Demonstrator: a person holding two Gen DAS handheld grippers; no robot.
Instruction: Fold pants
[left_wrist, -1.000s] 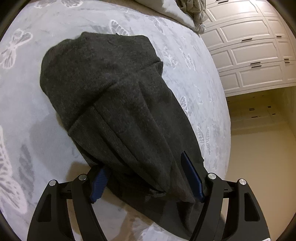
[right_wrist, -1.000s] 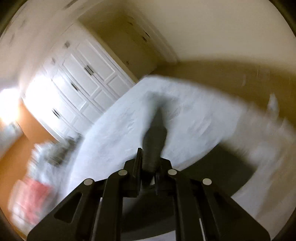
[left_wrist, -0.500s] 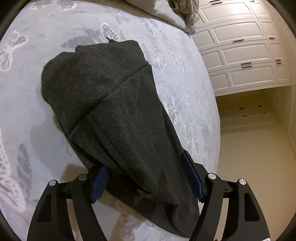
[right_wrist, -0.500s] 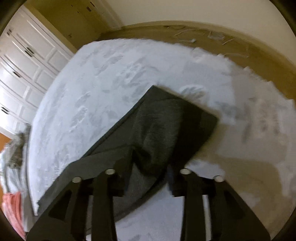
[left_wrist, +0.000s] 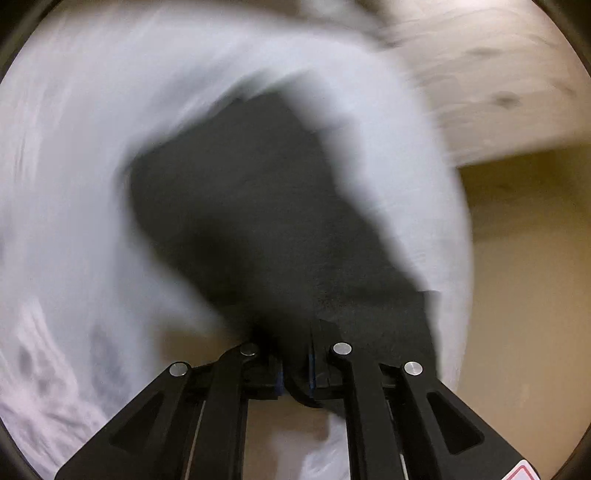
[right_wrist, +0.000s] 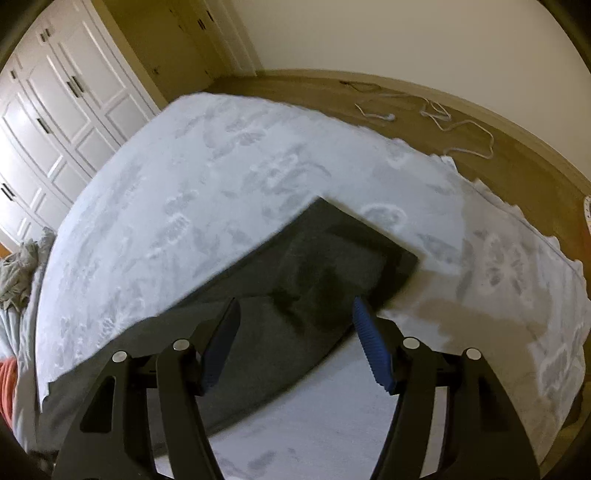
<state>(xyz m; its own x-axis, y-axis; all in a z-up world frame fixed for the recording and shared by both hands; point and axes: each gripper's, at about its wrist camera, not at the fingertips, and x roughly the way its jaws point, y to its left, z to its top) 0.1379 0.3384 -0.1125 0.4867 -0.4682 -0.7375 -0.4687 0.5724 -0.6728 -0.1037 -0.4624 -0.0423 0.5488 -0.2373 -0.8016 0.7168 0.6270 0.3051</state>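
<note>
Dark grey knit pants lie on a pale grey bedspread with butterfly print. The left wrist view is blurred by motion. My left gripper is shut on a fold of the pants at their near end. In the right wrist view the pants lie flat as a long dark strip, one squared end near the bed's far side. My right gripper is open just above that end, its blue-padded fingers on either side of the cloth, holding nothing.
White panelled wardrobe doors stand at the left. A bedspread edge drops to a wooden floor with a white cable. A rumpled grey cloth and something orange lie at the bed's left end.
My left gripper has shut on the pants' near end and is moving fast. My right gripper has let go of the cloth and opened wide above the laid-down end.
</note>
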